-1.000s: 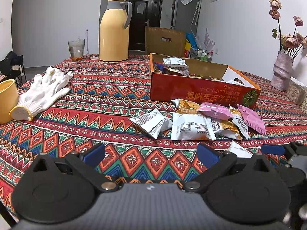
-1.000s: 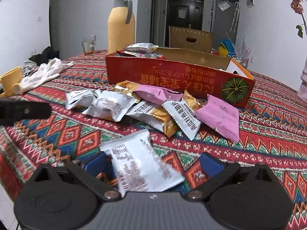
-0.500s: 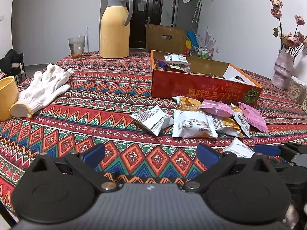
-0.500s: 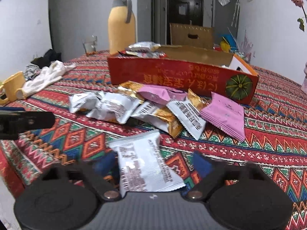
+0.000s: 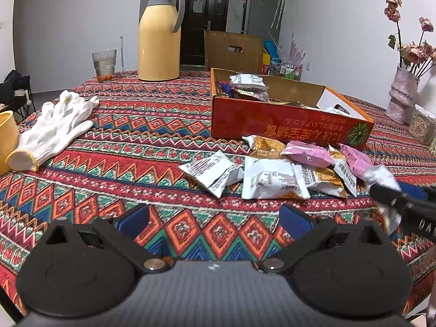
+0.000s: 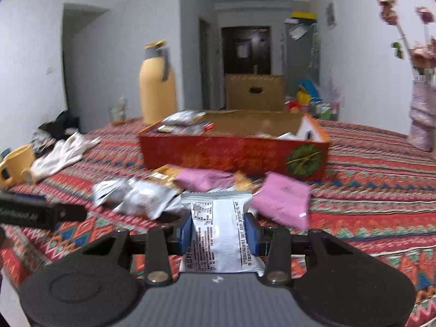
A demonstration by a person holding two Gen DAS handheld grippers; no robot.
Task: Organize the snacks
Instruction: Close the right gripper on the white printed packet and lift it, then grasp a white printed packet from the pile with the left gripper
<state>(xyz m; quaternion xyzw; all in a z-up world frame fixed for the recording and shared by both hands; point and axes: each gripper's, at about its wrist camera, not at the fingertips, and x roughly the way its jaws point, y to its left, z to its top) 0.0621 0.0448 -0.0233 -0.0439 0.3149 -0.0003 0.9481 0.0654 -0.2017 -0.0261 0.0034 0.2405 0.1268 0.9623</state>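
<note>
My right gripper point(image 6: 218, 234) is shut on a white snack packet point(image 6: 218, 231) and holds it lifted above the table; it also shows at the right edge of the left wrist view point(image 5: 381, 179). A pile of white, pink and orange snack packets point(image 5: 275, 174) lies on the patterned tablecloth in front of the open red snack box point(image 5: 286, 121), which holds several packets. The pile point(image 6: 207, 188) and the box point(image 6: 234, 152) show ahead in the right wrist view. My left gripper point(image 5: 215, 218) is open and empty, low over the table before the pile.
A yellow thermos point(image 5: 159, 35) and a glass point(image 5: 105, 61) stand at the back. White gloves point(image 5: 54, 129) and a yellow cup point(image 5: 6, 139) lie at the left. A vase of dried flowers point(image 5: 402, 98) stands at the right.
My right gripper has shut on the white packet and lifted it off the table, now facing the red box. The left gripper has stayed open and nearly still.
</note>
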